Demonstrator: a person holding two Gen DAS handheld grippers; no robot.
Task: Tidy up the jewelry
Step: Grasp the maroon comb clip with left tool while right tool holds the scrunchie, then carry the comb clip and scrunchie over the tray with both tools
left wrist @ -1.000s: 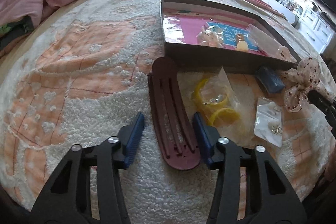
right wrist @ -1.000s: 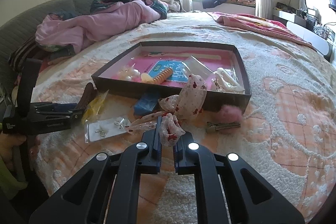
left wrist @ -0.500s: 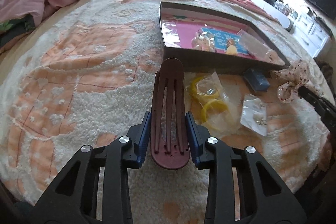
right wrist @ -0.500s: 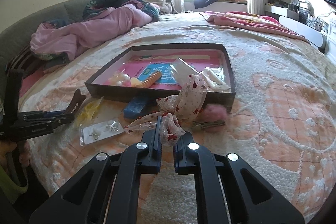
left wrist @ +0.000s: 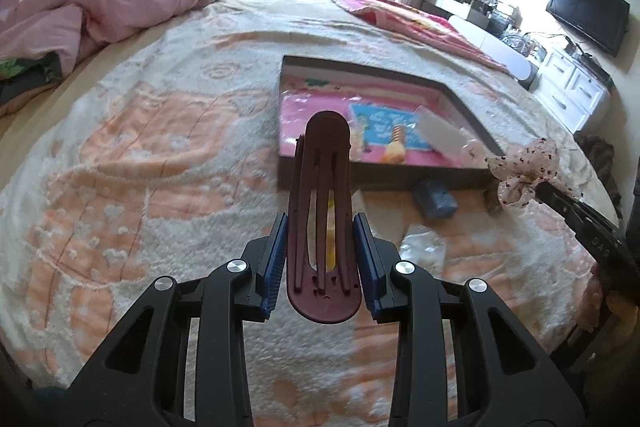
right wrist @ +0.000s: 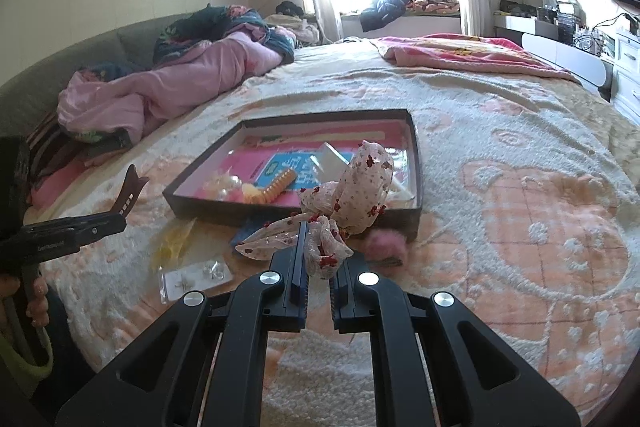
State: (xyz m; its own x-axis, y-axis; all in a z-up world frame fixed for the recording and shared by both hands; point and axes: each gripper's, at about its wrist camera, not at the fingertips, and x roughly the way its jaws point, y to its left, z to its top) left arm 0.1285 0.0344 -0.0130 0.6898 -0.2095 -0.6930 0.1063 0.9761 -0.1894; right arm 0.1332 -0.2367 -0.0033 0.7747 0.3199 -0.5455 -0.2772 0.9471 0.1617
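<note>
The left tongs (left wrist: 320, 263) pinch a dark red hair clip (left wrist: 322, 211) by its long edges, blue pads pressing on both sides near its rounded near end. The clip's long axis runs straight out along the fingers, its far tip rising clear of the bed (left wrist: 140, 167) and pointing at the near left corner of the open box (left wrist: 280, 131). The box lies directly ahead of this hand and a little to its right, so the clip only has to travel along its own length to cross the near wall.

Loose on the bedspread between the two hands, in front of the box, lie a yellow packet (right wrist: 174, 241), a clear bag of earrings (right wrist: 196, 277) and a blue item (left wrist: 434, 201).

The right tongs (right wrist: 319, 291) are pressed together on a floral fabric bow (right wrist: 348, 203), which stands up from the fingertips. From this hand the box lies ahead and slightly left, its near right corner closest. Both hands look about equally near the box; the left, I judge, has the straighter path.
</note>
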